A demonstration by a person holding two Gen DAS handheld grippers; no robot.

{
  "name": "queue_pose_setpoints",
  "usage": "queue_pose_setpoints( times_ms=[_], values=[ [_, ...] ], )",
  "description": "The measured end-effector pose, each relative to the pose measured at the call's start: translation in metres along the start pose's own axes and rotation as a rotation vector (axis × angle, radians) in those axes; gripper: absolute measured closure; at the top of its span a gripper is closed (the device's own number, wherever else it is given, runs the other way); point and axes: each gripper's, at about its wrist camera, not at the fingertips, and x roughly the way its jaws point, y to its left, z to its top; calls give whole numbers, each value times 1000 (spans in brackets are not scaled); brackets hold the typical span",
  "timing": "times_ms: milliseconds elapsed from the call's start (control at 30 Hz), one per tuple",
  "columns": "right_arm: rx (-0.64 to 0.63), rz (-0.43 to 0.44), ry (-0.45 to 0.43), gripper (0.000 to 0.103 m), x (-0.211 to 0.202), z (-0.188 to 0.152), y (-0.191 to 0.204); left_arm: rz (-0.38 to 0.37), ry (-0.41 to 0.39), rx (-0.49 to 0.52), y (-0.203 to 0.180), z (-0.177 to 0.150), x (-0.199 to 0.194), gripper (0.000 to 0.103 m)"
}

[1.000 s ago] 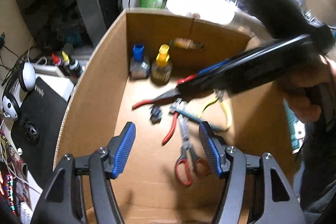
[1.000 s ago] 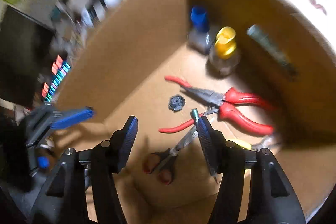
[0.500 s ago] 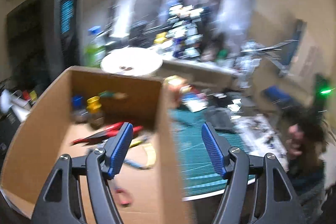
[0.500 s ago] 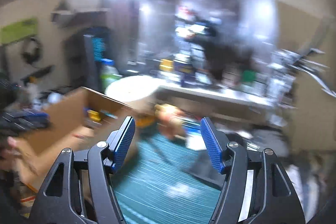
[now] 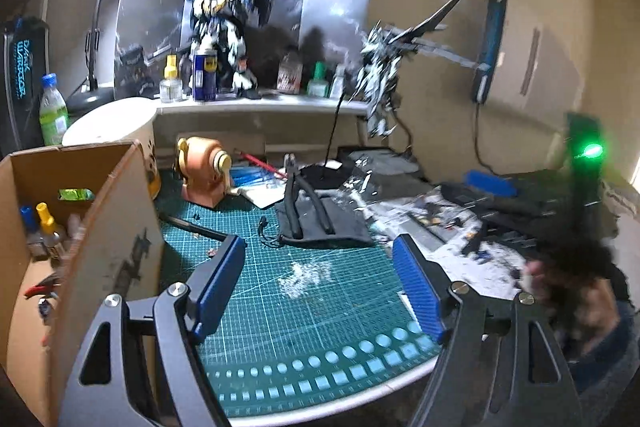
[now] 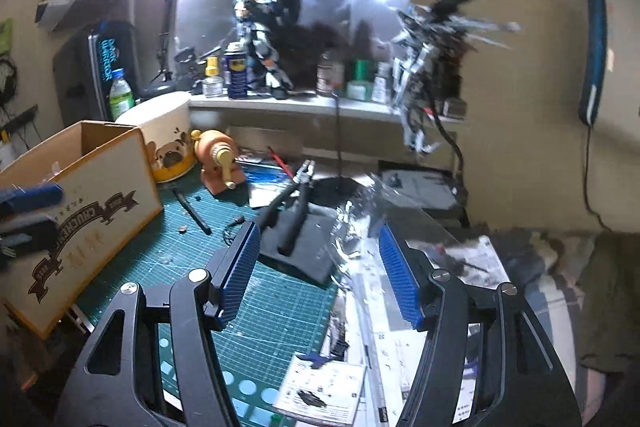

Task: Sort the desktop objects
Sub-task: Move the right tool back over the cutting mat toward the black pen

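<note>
A cardboard box (image 5: pixel 116 227) stands at the left of the green cutting mat (image 5: pixel 304 291); it also shows in the right wrist view (image 6: pixel 92 211). Inside are small bottles (image 5: pixel 44 227) and red-handled pliers (image 5: pixel 40 287). Black-handled pliers (image 5: pixel 300 203) lie on a dark pouch (image 5: pixel 340 223) at mid-desk; they also show in the right wrist view (image 6: pixel 296 215). My left gripper (image 5: pixel 320 283) is open and empty above the mat. My right gripper (image 6: pixel 316 267) is open and empty above the mat's right edge. The right gripper also shows, blurred, at the right of the left wrist view (image 5: pixel 492 187).
An orange pencil sharpener (image 5: pixel 204 171) and a white tub (image 5: pixel 112 127) stand behind the box. A black pen (image 6: pixel 196 211) lies on the mat. Papers and plastic bags (image 6: pixel 360 327) cover the desk's right. Model robots (image 5: pixel 224 27) and bottles stand on a back shelf.
Both grippers have lifted out of the cardboard box and swung right, from looking down into it to facing across the desk. Both stayed open and empty.
</note>
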Motion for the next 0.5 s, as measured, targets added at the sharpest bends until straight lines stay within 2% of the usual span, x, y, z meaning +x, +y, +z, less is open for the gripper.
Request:
queue_pose_setpoints(
  times_ms=[167, 300, 500],
  values=[
    [23, -36, -39, 45, 10, 4, -15, 60, -51, -40, 5, 2, 43, 26],
    [29, -33, -60, 45, 16, 18, -16, 95, -17, -93, 23, -4, 65, 26],
    [38, -16, -4, 45, 46, 14, -16, 147, 33, -171, 50, -14, 98, 26]
  ],
)
